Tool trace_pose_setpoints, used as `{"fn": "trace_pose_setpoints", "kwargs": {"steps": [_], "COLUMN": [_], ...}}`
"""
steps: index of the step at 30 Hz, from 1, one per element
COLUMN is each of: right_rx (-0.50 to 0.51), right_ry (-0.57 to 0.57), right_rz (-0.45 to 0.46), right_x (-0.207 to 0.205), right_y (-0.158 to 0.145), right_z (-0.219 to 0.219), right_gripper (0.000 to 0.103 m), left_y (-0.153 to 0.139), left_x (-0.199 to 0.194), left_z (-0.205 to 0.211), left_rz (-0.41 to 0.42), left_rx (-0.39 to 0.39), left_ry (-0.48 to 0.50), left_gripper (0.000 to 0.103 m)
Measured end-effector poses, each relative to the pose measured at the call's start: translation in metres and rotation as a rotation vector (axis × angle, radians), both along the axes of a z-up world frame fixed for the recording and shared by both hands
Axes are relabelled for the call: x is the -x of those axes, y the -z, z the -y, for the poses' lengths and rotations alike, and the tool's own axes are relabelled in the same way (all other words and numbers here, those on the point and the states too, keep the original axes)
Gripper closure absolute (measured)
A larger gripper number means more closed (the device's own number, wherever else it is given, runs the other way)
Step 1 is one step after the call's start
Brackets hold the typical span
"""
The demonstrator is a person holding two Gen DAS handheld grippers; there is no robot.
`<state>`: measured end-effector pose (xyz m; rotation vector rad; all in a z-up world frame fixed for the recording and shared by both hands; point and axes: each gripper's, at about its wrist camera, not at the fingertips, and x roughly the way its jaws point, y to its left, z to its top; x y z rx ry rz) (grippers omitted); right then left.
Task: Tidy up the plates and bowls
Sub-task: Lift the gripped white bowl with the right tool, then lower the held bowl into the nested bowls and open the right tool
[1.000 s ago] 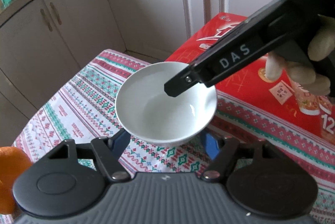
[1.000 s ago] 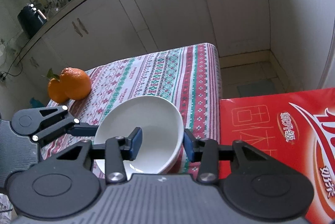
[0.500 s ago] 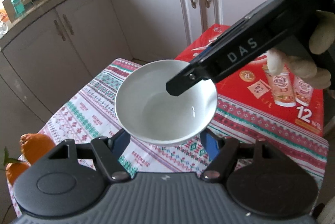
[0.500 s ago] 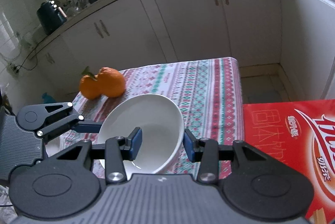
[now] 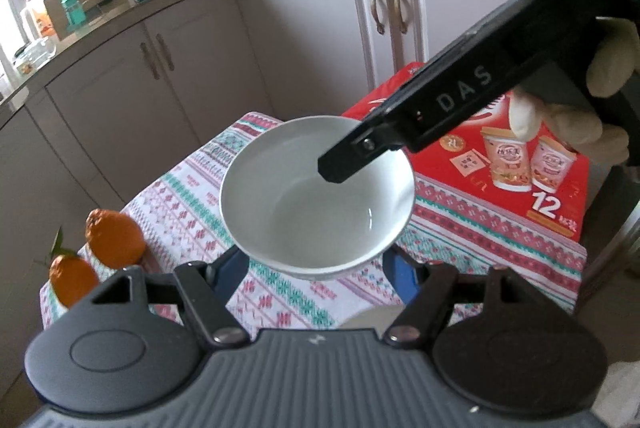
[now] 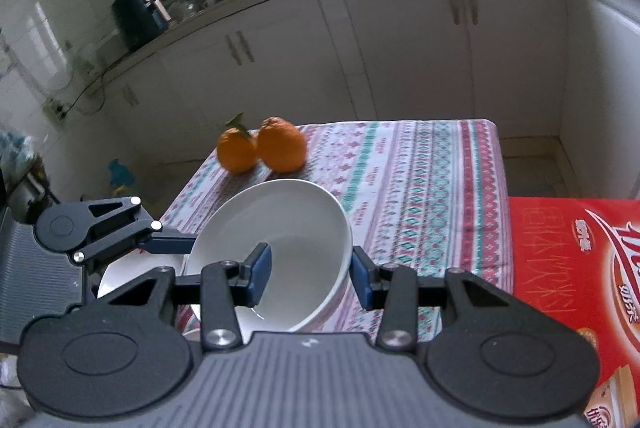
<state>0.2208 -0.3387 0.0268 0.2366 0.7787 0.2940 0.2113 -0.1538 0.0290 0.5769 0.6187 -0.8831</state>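
the left tongs (image 5: 316, 268) cradle a white bowl (image 5: 316, 204) from both sides, their blue pads pressed against its lower wall. the right tongs (image 6: 310, 270) pinch the same bowl's rim, one pad inside and one outside. the bowl hangs above the bench (image 6: 420, 180) with its patterned cloth, clear of the surface. two oranges (image 6: 262, 146) sit near the far corner, and a red box (image 5: 520, 164) lies on the other side. a second white dish (image 6: 132, 272) shows under the left tongs.
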Motion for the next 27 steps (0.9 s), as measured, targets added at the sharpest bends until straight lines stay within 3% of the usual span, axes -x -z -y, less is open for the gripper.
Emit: {"fn": "trace_pose_setpoints", "kwargs": {"steps": [27], "right_rx": [0.01], "right_ry": [-0.085], "right_rz": [-0.021], "right_x": [0.035], "right_y": [-0.002], "right_z": [-0.05], "right_gripper": [0.055], "left_y": [-0.001], "left_x": [0.049], "left_z": [-0.053], "left_rz": [-0.015], "left_rx": [0.018], "left_ry": [-0.059], "left_gripper": [0.029]}}
